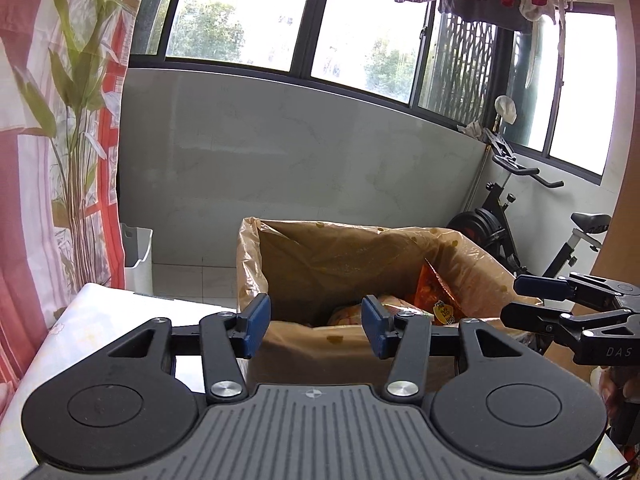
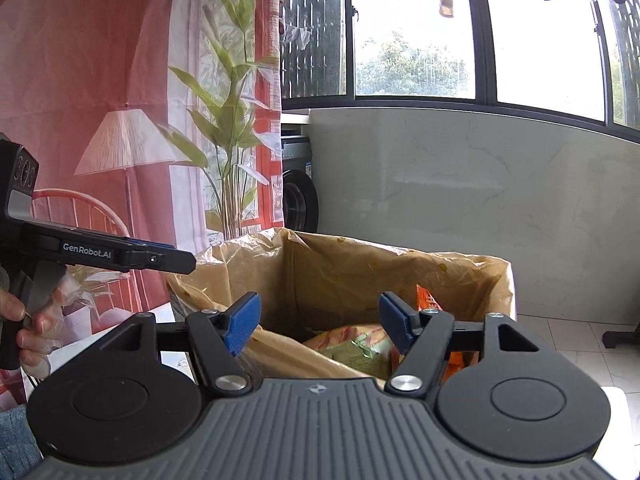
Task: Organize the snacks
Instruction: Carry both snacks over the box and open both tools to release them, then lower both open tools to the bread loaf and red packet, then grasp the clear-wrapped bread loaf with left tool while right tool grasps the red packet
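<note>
Orange and yellow packets [image 2: 352, 346] already lie in the lined box [image 1: 472, 264]. Both my left gripper [image 1: 316, 326] and right gripper [image 2: 320, 324] hang above it, jaws wide apart and empty. I see no snacks left outside.

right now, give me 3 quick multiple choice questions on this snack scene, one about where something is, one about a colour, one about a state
1. Where do the snack packets lie?
A. inside the lined box
B. on the floor tiles
C. on the window sill

2. What colour are the pads on the left gripper?
A. red
B. blue
C. white

3. How do the jaws of the right gripper stand?
A. shut on a packet
B. shut on nothing
C. open, holding nothing

Answers:
1. A, the packets show down between the walls of the plastic-lined box.
2. B, both pads facing each other are blue.
3. C, a wide gap lies between the fingers, with the box visible through it.
</note>
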Available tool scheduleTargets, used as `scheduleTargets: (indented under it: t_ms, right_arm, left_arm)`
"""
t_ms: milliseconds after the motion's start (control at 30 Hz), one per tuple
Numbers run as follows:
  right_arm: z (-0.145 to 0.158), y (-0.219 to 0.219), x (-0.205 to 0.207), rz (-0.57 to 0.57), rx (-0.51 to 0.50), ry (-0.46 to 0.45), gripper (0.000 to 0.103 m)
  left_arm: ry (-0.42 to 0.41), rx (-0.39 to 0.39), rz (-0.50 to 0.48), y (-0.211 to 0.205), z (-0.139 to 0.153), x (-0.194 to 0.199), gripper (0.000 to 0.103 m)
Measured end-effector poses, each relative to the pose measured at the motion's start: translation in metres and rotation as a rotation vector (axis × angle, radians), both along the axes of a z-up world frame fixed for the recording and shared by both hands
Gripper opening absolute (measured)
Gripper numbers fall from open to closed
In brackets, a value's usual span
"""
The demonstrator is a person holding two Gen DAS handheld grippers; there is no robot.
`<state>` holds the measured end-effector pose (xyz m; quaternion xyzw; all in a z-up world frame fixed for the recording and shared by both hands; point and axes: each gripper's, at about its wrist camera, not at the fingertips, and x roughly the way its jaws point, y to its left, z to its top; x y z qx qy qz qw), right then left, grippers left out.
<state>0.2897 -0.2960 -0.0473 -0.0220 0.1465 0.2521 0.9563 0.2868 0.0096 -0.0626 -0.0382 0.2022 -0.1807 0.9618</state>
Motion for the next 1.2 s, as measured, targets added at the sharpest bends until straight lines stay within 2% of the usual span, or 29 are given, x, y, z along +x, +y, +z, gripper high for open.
scheduleTargets:
  t_ms: [133,267,400,533,633,767,1000,1200]
  right_arm:
    - [-0.023,-0.013,-0.028,-0.028,-0.003,-0.005,0.068]
    - [-0.047,-0.021,-0.05,-0.033,0.002,0.012,0.068]
    - [-0.076,-0.025,-0.056,-0.046,-0.021,0.074,0.068]
    - [-0.107,-0.029,-0.047,-0.078,-0.023,0.172,0.068]
    - [-0.128,-0.029,-0.036,-0.118,-0.054,0.225,0.068]
    - [-0.149,-0.028,-0.023,-0.159,-0.066,0.288,0.065]
    - [-0.166,-0.023,-0.012,-0.178,-0.1,0.319,0.065]
    - [-0.176,-0.011,-0.009,-0.156,-0.143,0.336,0.065]
  left_arm:
    - [0.017,-0.042,0.017,-0.001,-0.013,-0.022,0.053]
    - [0.083,-0.07,0.014,-0.007,-0.035,-0.032,0.053]
    - [0.161,-0.035,0.0,-0.021,-0.063,-0.031,0.054]
    - [0.228,-0.004,-0.034,-0.036,-0.09,-0.022,0.065]
    - [0.274,0.025,-0.055,-0.048,-0.108,-0.015,0.067]
    - [0.318,0.08,-0.086,-0.066,-0.13,-0.013,0.077]
    - [0.338,0.191,-0.082,-0.083,-0.151,-0.016,0.082]
    - [0.363,0.179,-0.082,-0.077,-0.16,-0.024,0.082]
